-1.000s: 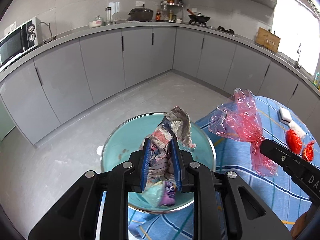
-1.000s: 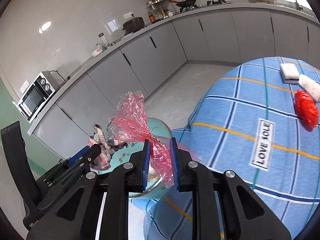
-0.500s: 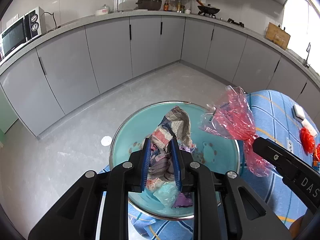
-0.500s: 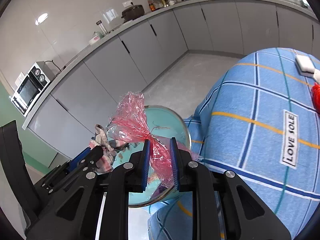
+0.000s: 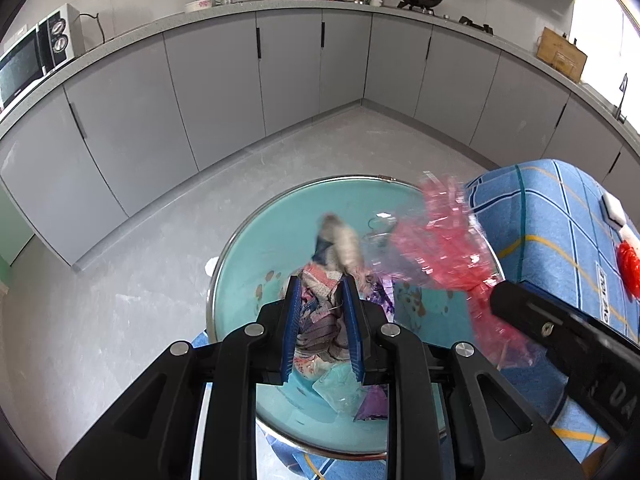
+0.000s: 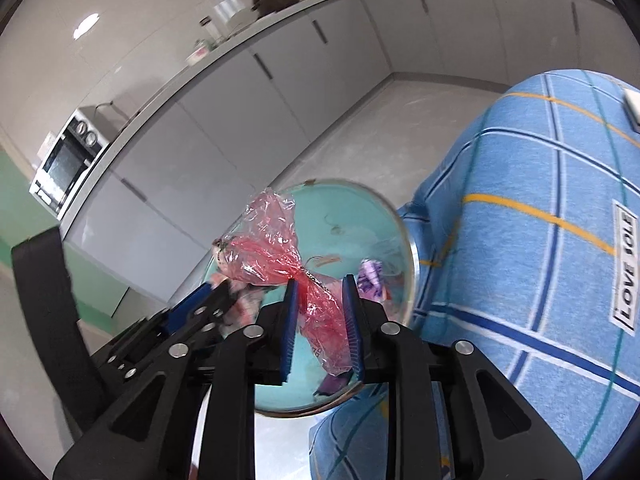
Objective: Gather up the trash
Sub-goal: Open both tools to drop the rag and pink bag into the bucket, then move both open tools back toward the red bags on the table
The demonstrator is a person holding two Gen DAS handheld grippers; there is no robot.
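Observation:
A round bin (image 5: 248,240) with a metal rim and teal liner stands on the floor beside the table; it also shows in the right wrist view (image 6: 408,248). My left gripper (image 5: 322,300) is over the bin, its jaws spread wider, with a crumpled patterned rag (image 5: 340,248) still between them, blurred. My right gripper (image 6: 320,304) is over the bin too, jaws parted, with a red cellophane wrapper (image 6: 268,248) between them; the wrapper also shows in the left wrist view (image 5: 444,248). Purple and teal wrappers (image 5: 360,396) lie in the bin.
The table with a blue checked cloth (image 6: 540,240) is right of the bin. Red trash (image 5: 628,264) and a white sponge (image 5: 614,208) lie on it. Grey cabinets (image 5: 220,80) and a microwave (image 5: 28,60) ring the grey floor.
Both grippers have moved forward over the bin and tilted down. Both pairs of jaws have spread wider. The rag and the red wrapper have loosened and sag toward the bin.

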